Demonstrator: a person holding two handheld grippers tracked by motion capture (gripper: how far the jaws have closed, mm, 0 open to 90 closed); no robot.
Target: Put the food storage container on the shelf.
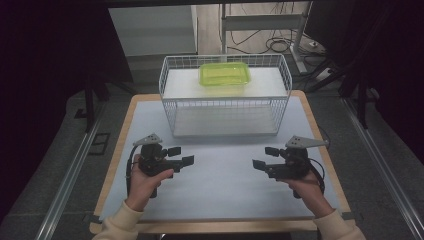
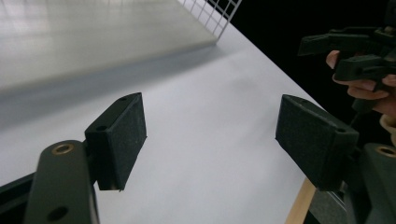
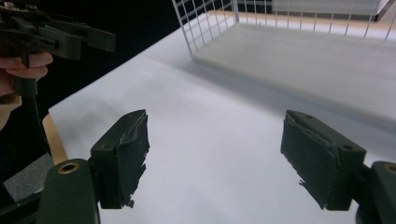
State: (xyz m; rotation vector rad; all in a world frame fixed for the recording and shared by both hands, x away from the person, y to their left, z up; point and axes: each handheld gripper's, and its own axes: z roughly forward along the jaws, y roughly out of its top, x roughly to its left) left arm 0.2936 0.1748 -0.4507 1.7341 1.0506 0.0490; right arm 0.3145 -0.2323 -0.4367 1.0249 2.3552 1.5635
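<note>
2 grippers hover low over the white table top (image 1: 220,170), the left gripper (image 1: 181,156) and right gripper (image 1: 265,158) both with jaws spread wide and empty, facing each other, well short of the green container (image 1: 224,74) sitting inside the wire basket (image 1: 225,117).

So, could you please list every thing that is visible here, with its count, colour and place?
Wire basket: one, white, far middle of the table, open at the front.
Shelf board: one, white, upper level inside the wire basket.
Food container: one, translucent yellow-green, on the shelf board.
Table: one, white top with a wooden edge.
Cables: several, dark, on the floor behind the table.
Left hand-held gripper: one, black, near left of the table, open, empty.
Right hand-held gripper: one, black, near right, open, empty.
Sleeves: two, cream, at the bottom edge.
</note>
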